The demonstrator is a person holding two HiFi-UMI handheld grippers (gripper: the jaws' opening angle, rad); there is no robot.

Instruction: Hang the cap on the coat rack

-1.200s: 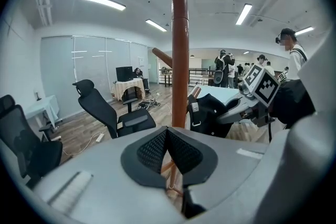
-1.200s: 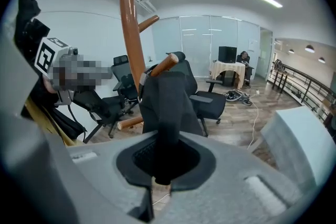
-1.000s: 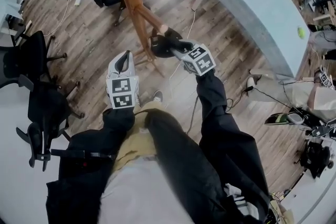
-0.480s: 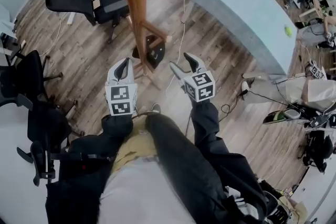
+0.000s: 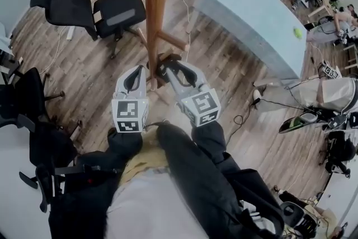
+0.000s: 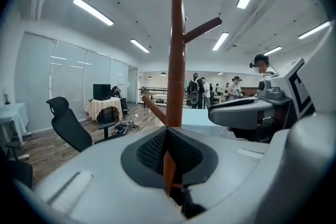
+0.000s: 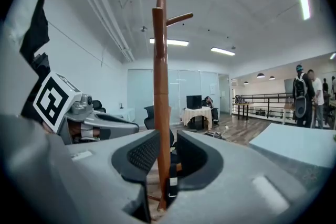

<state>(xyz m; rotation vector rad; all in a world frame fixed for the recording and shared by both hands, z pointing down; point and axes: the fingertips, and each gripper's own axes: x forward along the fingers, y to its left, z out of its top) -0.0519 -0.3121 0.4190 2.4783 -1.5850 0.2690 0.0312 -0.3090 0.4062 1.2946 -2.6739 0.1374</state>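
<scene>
Reaching side by side toward the coat rack (image 5: 155, 19), left tongs (image 5: 134, 71) pressed together, right tongs (image 5: 169, 69) closing empty.

The coat rack (image 5: 155, 8) is smooth, faintly glossy reddish wood, the floor (image 5: 100, 73) around it is matt, grained wood planking, and the table (image 5: 251, 14) beside it is smooth, pale and matt.

Wood floor (image 5: 89, 64), black office chairs (image 5: 120, 8), pale blue table (image 5: 251, 14)
</scene>
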